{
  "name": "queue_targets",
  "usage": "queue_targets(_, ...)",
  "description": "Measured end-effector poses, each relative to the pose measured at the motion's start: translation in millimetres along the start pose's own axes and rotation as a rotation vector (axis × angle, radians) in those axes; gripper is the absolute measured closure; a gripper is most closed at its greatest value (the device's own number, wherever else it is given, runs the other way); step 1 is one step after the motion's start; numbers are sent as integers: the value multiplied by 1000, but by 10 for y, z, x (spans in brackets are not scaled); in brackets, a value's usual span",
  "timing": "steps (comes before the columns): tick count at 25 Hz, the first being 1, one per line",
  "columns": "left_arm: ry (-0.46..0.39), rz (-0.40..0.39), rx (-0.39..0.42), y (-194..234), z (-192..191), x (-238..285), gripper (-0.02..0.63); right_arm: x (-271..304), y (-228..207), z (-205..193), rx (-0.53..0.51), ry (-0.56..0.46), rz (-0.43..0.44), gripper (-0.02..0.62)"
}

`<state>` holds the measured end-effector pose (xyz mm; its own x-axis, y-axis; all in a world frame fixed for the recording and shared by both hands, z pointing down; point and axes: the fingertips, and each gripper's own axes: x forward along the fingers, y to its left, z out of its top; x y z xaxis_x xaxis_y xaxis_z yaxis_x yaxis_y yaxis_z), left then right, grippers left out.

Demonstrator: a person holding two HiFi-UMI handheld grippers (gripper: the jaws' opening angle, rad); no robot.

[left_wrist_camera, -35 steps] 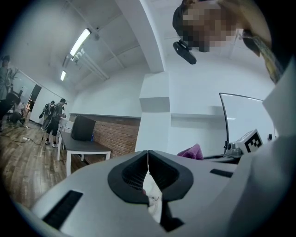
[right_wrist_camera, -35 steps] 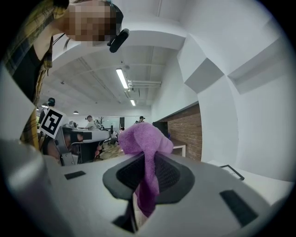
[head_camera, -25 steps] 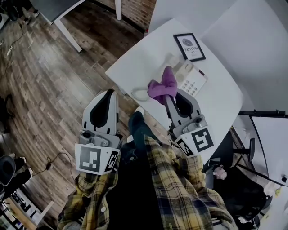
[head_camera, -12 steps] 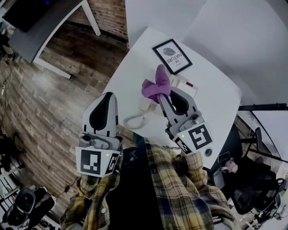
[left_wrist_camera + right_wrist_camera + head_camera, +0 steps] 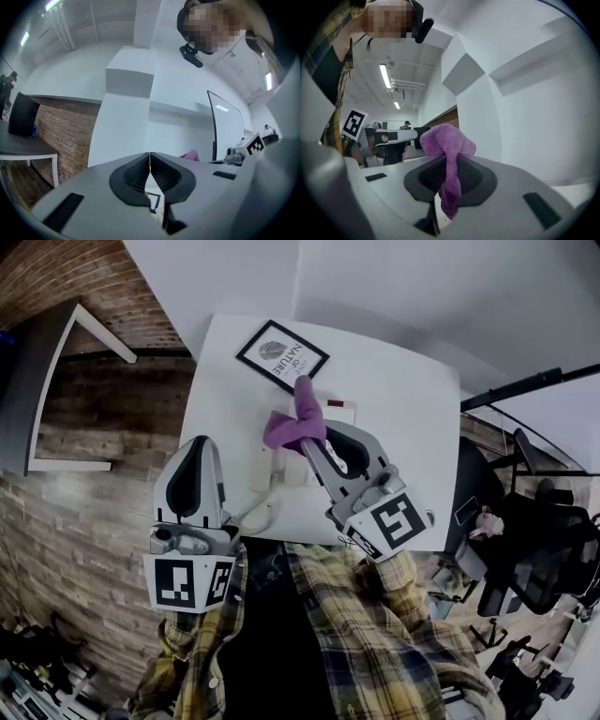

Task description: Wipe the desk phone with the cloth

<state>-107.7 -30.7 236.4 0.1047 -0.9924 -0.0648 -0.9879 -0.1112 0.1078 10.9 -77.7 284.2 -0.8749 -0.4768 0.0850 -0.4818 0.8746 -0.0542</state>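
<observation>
The white desk phone [image 5: 279, 472] sits on the white table [image 5: 403, 427], largely hidden under my right gripper; its coiled cord [image 5: 255, 516] curls toward the near edge. My right gripper [image 5: 307, 439] is over the phone, shut on the purple cloth [image 5: 294, 422], which bunches above the jaws and hangs through them [image 5: 448, 154]. My left gripper [image 5: 191, 448] is at the table's left edge, clear of the phone, shut with nothing between its jaws [image 5: 150, 164].
A black-framed leaf print [image 5: 281, 354] lies on the table just beyond the phone. Black office chairs [image 5: 548, 549] stand to the right. A brick surface [image 5: 84, 512] and a dark desk [image 5: 47, 371] are on the left.
The head view has swung, so the table now sits higher and more centred. The right gripper still holds the cloth over the phone; the left gripper stays shut by the table's left edge.
</observation>
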Motion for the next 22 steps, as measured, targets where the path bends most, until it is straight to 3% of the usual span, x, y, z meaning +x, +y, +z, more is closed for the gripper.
queue_targets(13,42,-303,-50,-187,-61,452,591,-329,-186,-23,27,26,-325,534)
queue_targets(22,64,-385,-70,-175,-141,570,591,-434,-251,-168,60,50,-452,534)
